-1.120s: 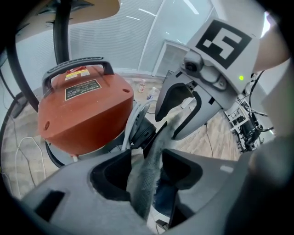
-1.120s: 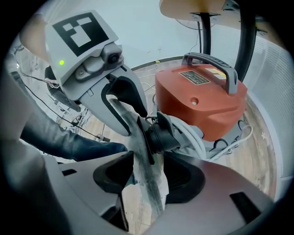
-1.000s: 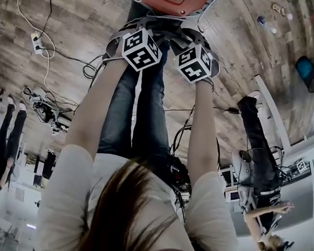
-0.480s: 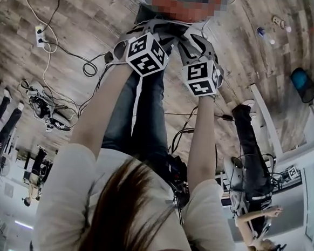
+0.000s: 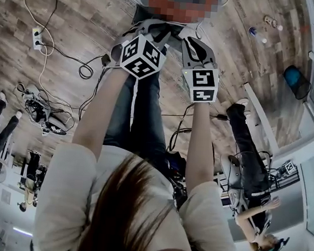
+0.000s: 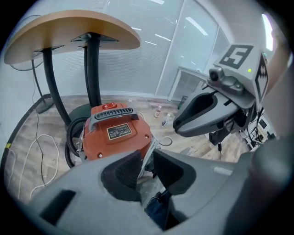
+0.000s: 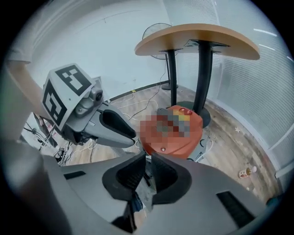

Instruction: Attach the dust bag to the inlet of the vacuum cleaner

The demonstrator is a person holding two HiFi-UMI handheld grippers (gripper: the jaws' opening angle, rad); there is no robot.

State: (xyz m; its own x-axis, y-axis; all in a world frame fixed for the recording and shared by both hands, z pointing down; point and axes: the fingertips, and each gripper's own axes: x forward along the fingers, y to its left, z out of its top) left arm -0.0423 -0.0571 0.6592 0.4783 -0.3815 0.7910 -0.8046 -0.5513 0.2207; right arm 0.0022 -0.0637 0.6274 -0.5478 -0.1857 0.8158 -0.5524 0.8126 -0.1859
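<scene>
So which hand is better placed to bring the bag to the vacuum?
Probably left. Both grippers have just been closing their fingers on the bag, but in the head view the left gripper sits nearer the vacuum than the right gripper.

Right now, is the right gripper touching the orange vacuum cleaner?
Apart. The left gripper view shows a strip of floor between the right gripper and the side of the vacuum cleaner.

Bright even light, fisheye-warped edges
</scene>
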